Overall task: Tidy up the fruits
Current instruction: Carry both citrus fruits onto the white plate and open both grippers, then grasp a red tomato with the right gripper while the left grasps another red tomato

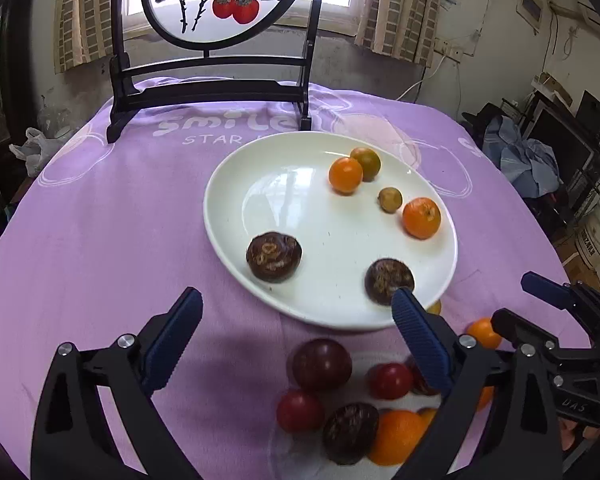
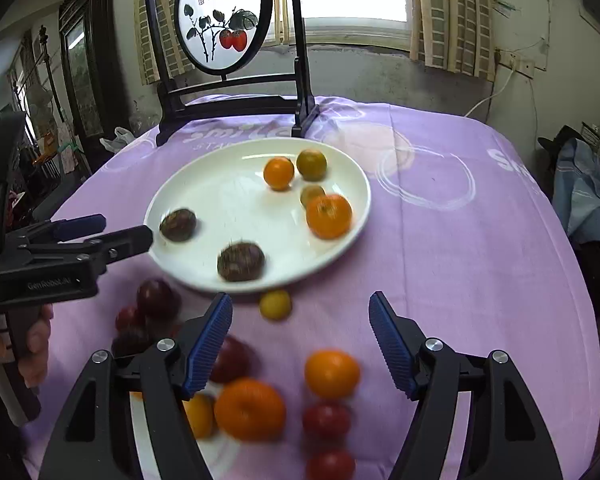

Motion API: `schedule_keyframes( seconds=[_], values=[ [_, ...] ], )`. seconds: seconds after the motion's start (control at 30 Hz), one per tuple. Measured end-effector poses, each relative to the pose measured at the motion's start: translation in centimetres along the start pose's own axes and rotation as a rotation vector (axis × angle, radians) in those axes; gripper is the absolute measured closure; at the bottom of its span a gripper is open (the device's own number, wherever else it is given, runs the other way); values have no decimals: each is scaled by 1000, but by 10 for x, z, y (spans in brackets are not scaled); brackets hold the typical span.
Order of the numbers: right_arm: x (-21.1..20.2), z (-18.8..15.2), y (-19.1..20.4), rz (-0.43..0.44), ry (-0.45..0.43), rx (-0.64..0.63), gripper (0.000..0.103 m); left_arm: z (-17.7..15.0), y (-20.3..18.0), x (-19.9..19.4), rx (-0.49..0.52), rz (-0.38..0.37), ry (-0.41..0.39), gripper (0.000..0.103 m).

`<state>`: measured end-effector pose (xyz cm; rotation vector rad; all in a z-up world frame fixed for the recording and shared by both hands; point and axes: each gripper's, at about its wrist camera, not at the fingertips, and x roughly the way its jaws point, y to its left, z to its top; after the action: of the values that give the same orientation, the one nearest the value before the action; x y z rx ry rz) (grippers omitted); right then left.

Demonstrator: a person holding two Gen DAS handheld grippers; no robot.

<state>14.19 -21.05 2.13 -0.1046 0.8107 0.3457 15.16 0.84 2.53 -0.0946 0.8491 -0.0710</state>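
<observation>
Left gripper (image 1: 296,320): spread wide, nothing between pads. Right gripper (image 2: 300,332): spread, empty.

Just ahead of both: white plate (image 1: 236,184) holding two dark brown fruits (image 1: 275,256), three oranges (image 1: 421,217), one small yellowish fruit (image 1: 390,199).

Beneath the fingers: loose fruit pile (image 1: 320,364) on purple cloth (image 1: 100,220); blurred in right view, partly hidden by fingers.

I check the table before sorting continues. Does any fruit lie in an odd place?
Yes. One small yellow fruit lies alone on the purple cloth, just outside the white plate's near rim, apart from the loose fruit nearer the camera.
</observation>
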Motion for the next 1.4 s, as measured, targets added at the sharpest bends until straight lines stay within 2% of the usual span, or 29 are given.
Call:
schedule_keyframes(
  seconds=[0.23,0.4,0.7,0.73,0.8,0.93,0.97,1.4],
  values=[
    [-26,-49,-3,-12,30,-6,31,-50,2,-28,36,15,-4,6],
    [-38,-76,-1,-2,55,-4,31,-75,6,-41,0,-10,23,6],
    [-26,-91,-5,-43,112,-4,33,-94,1,-47,55,3,34,6],
    [-23,-90,-7,-47,119,3,36,-95,2,-47,57,3,37,6],
    [-14,-89,-10,-42,134,21,48,-96,3,-45,62,2,41,6],
    [-3,-88,-11,-47,143,36,61,-96,6,-39,69,12,55,6],
    [-3,-88,-10,-41,142,32,71,-96,7,-37,68,11,58,6],
    [-20,-95,-6,36,110,37,73,-95,13,-21,151,36,96,6]
  ],
)
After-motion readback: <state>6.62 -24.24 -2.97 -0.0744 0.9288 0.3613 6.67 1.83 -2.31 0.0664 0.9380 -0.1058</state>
